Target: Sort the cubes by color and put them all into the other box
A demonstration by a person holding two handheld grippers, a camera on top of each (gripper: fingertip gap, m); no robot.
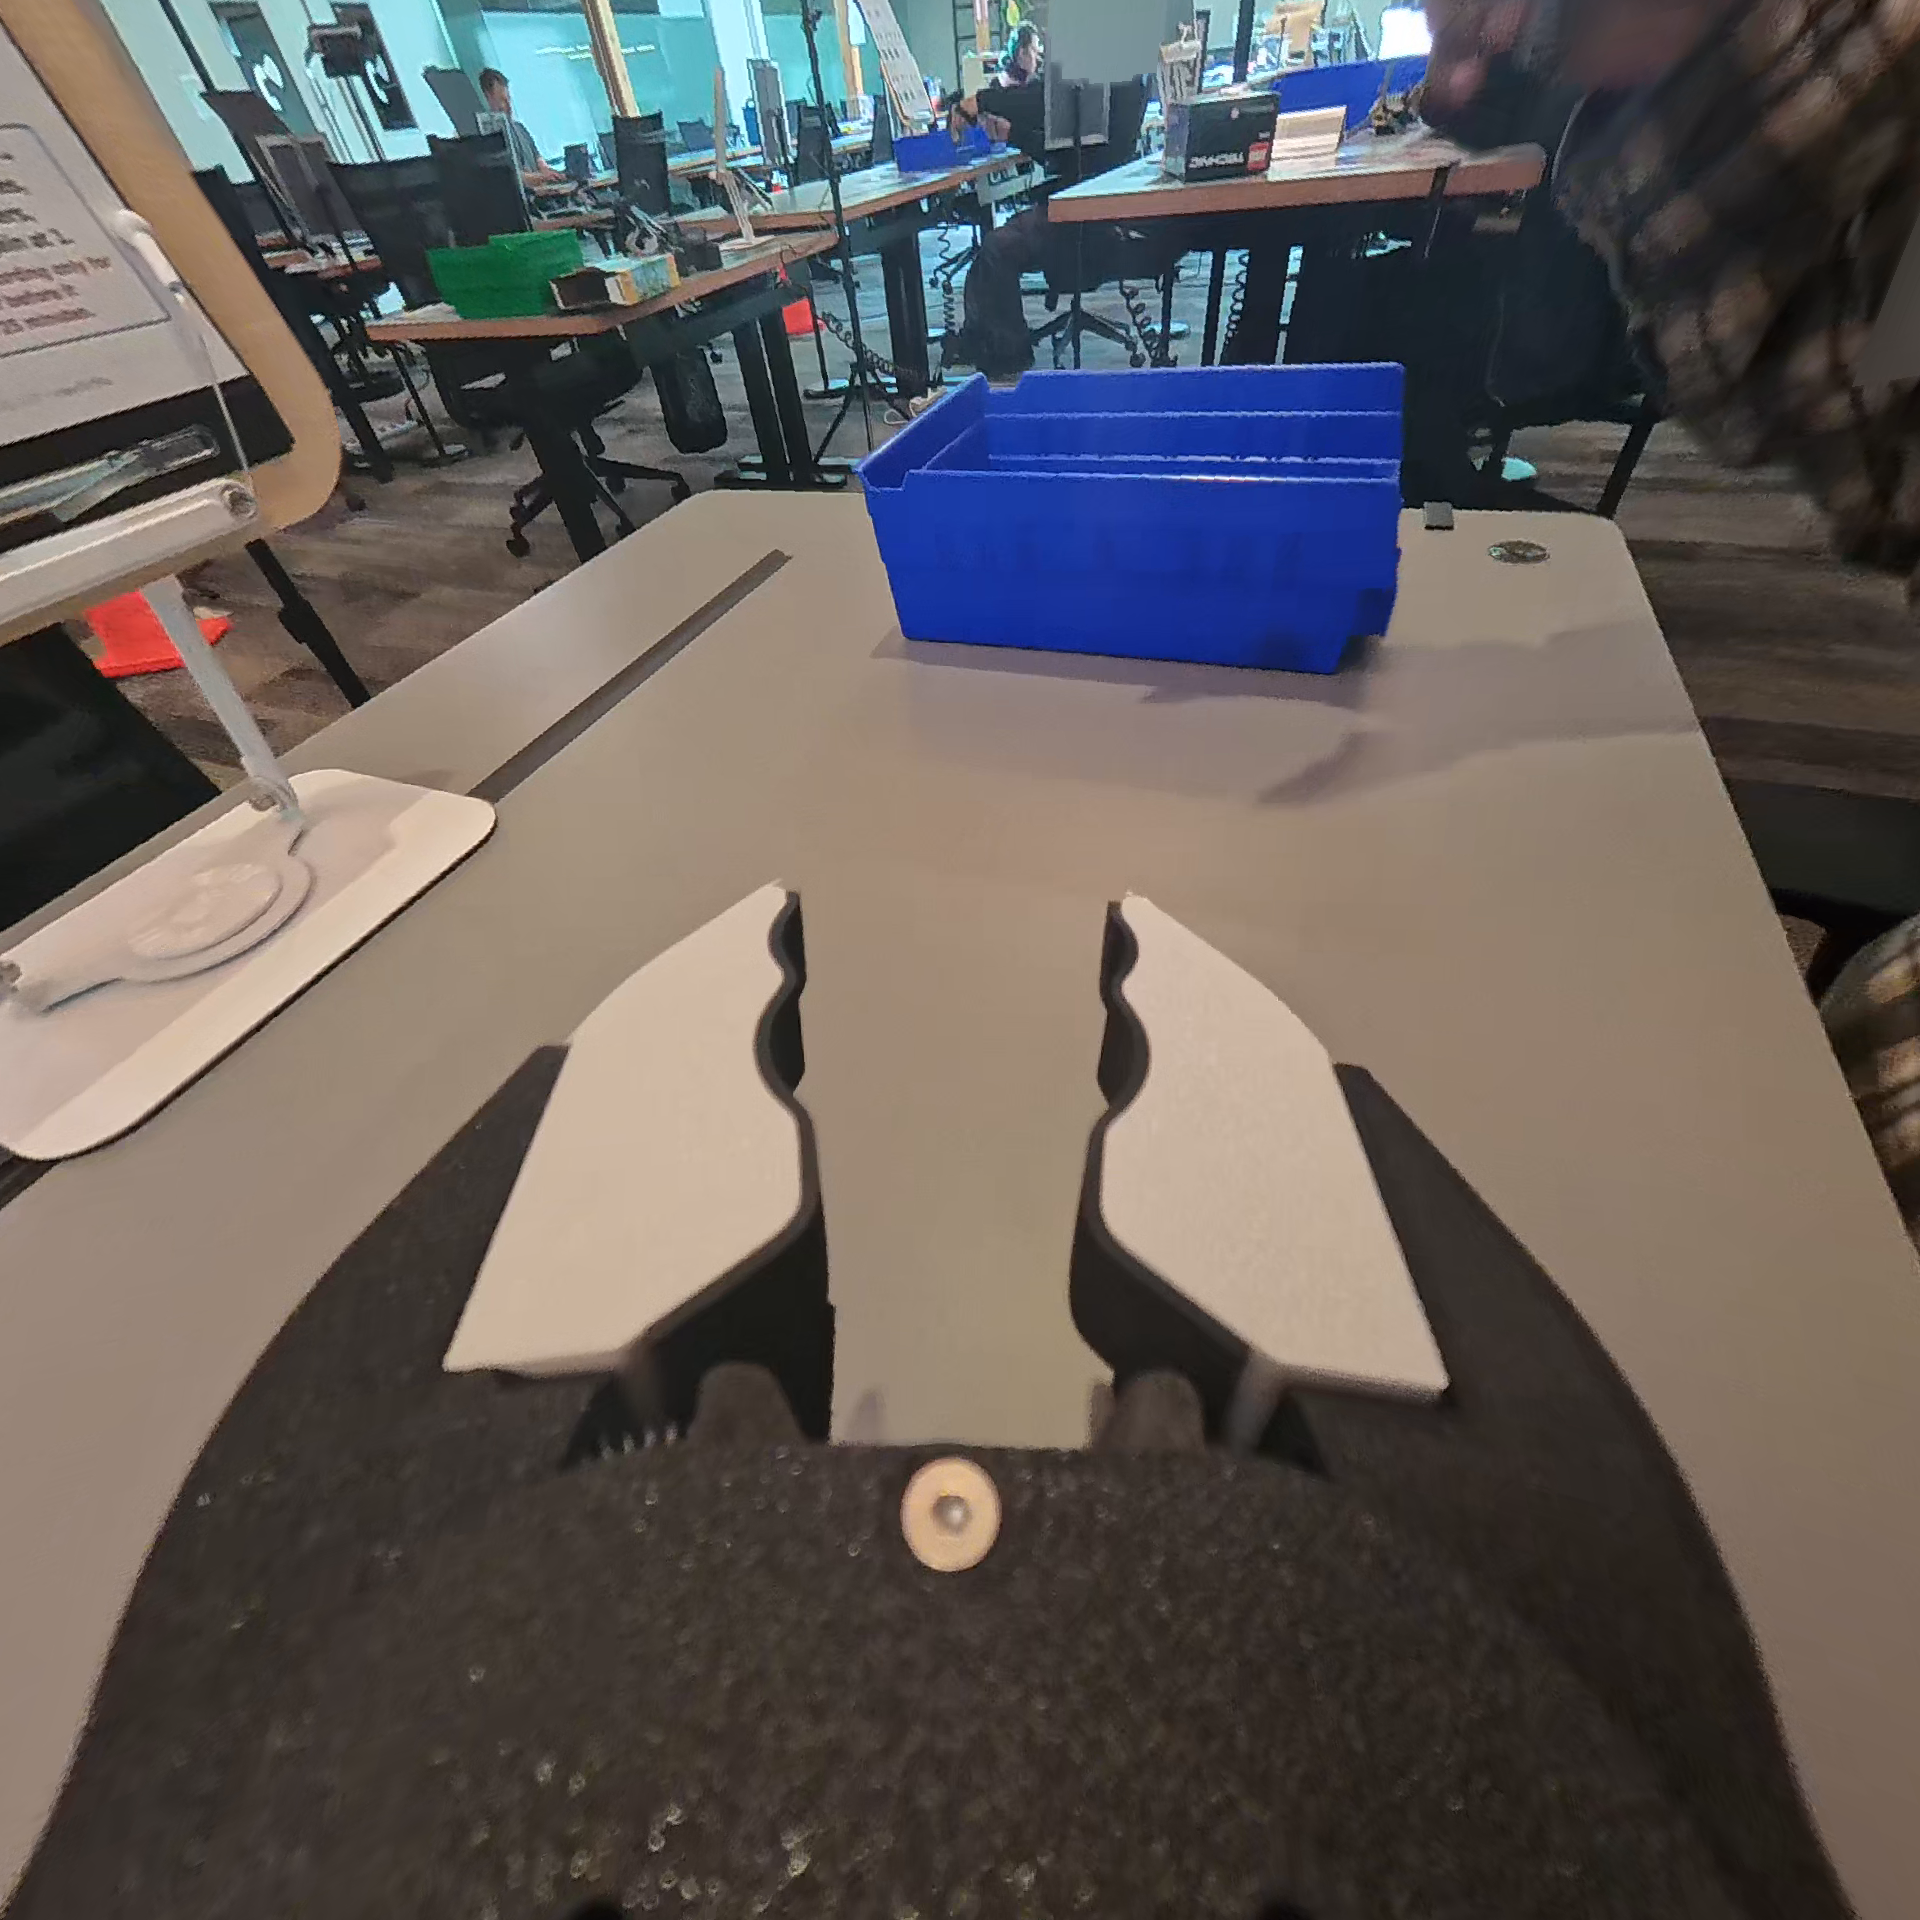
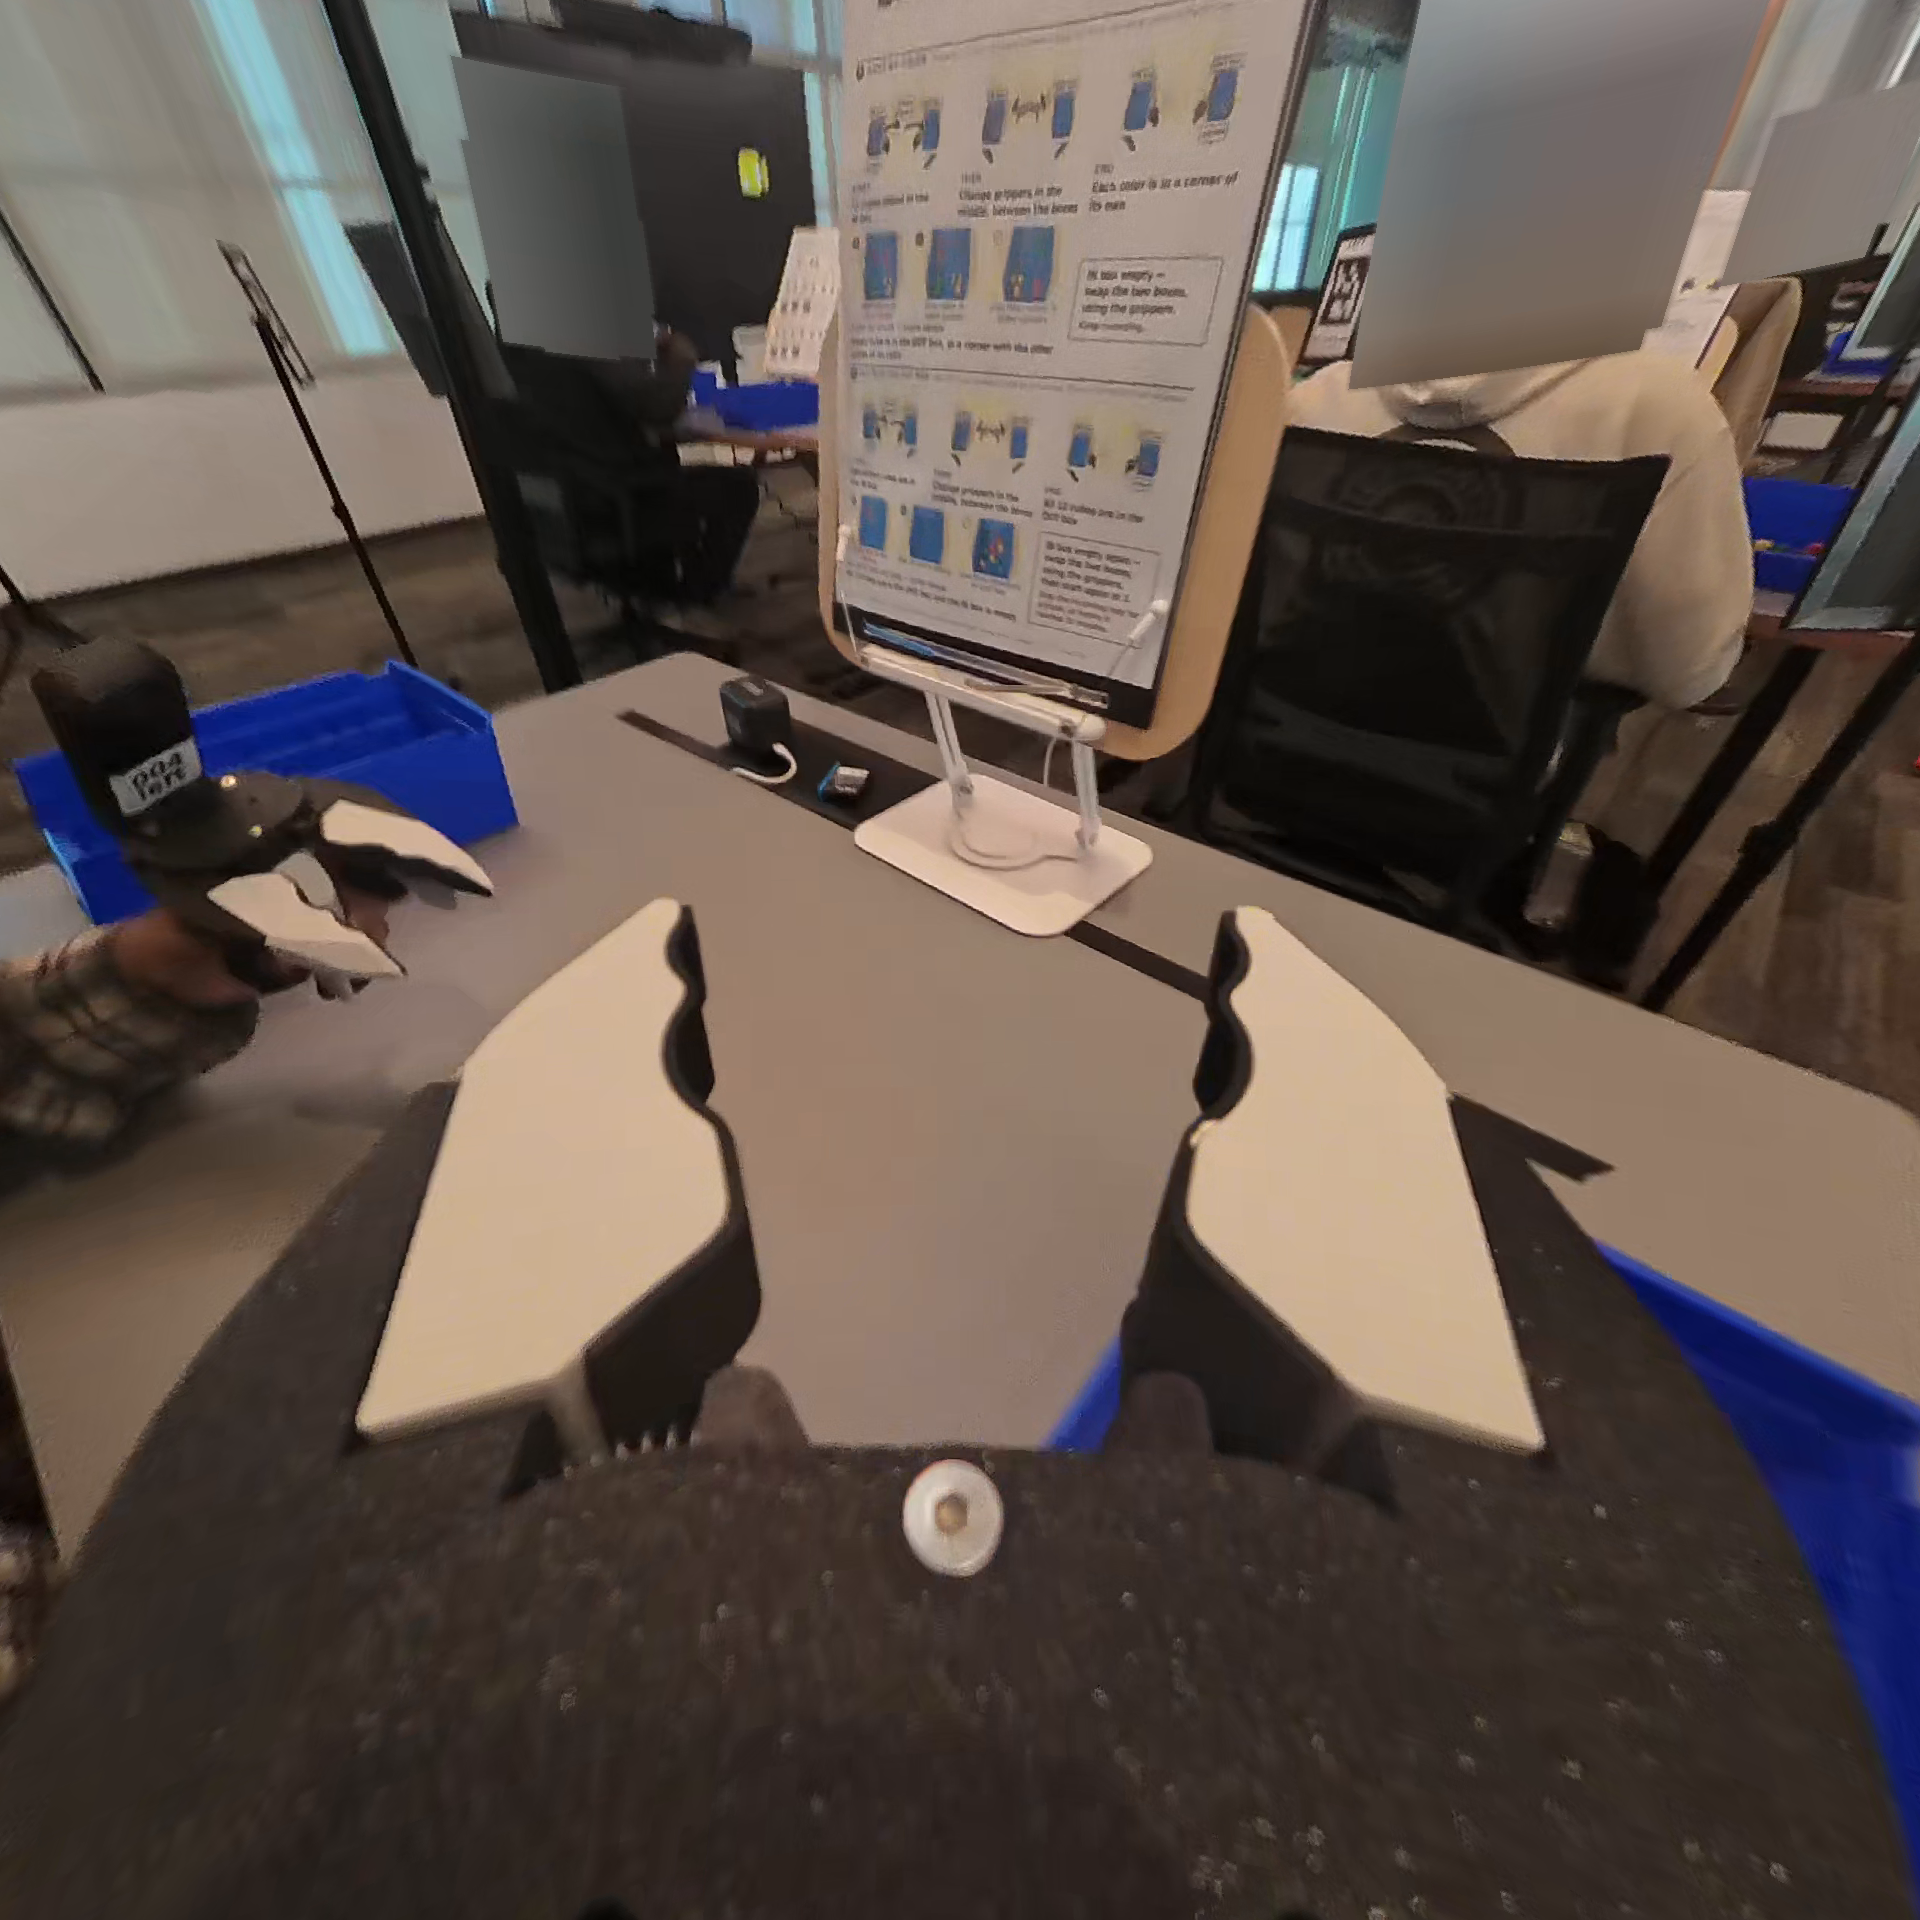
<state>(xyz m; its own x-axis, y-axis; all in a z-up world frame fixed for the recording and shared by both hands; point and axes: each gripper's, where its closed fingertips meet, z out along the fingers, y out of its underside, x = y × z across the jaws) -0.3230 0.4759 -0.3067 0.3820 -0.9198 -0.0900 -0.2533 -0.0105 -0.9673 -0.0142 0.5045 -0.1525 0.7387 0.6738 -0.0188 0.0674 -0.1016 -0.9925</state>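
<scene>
**Both tools spread over a bare grey desk, blue boxes at either end**

Nearest the lens in the left wrist view is the left tool (image 1: 951,914), its black felt-like body filling the lower frame and its two white-faced fingers (image 1: 665,1132) set apart with nothing between them but grey desk (image 1: 1039,790). Straight ahead, near the far edge of the desk, stands a blue box (image 1: 1132,520): a rectangular plastic bin of saturated blue with a stepped rim, ribbed inner walls and a lower front lip. Its inside cannot be seen from this low angle, so no cubes can be made out.

In the right wrist view the right tool (image 2: 956,920) is likewise spread wide, empty, over bare desk. A second blue box (image 2: 1787,1455) shows only as a slanting blue wall at the lower right, just under and beside the tool's right finger. Far left, the left tool appears again, held by a hand in a plaid sleeve (image 2: 94,1029), with the first blue box behind it.

A white stand (image 2: 1003,852) on the desk carries a board with an instruction sheet (image 2: 1049,343). Beside its base, a small black device (image 2: 753,712) with a white cable lies on a dark strip running across the desk.
</scene>
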